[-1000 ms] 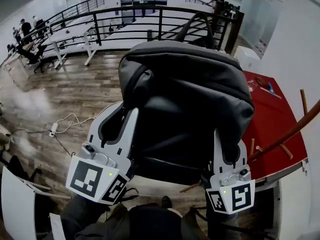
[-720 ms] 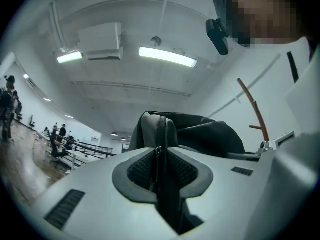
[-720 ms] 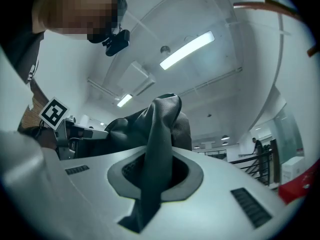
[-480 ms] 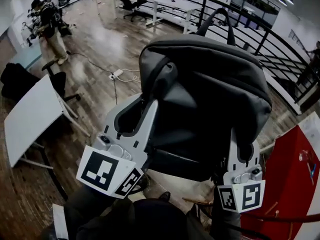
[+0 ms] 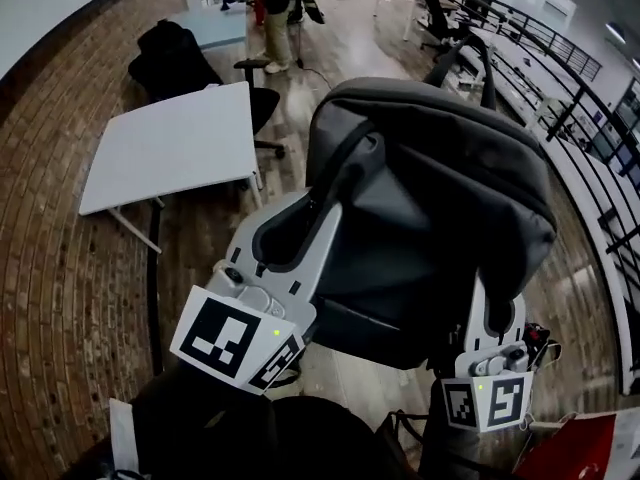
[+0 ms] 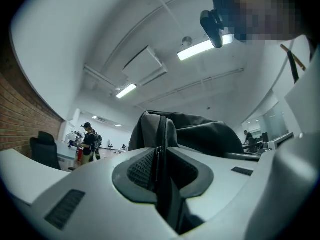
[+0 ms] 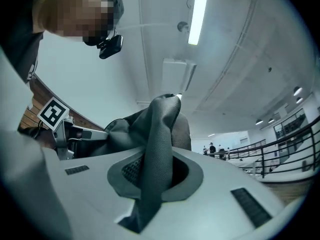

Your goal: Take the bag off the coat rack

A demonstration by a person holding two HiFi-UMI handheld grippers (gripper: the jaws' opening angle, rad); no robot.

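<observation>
Fingers (image 6: 75,194) of my left gripper (image 5: 300,230) and right gripper (image 5: 495,303) were each pinched nearly shut on a strap (image 7: 157,149) of the bag (image 5: 440,188), so its weight rode balanced between them.

both raised. left gripper (image 5: 298,230) jaws pinched on bag strap (image 6: 161,151); right gripper (image 5: 497,313) jaws pinched on mesh strap (image 7: 159,149).

white table (image 5: 165,148) near a black chair (image 5: 168,56), dark railing (image 5: 548,36) at right

An open-plan office: white desk (image 5: 170,148), black office chair (image 5: 165,58), long railing (image 5: 575,53) (brick wall (image 6: 20,109) alongside).
</observation>
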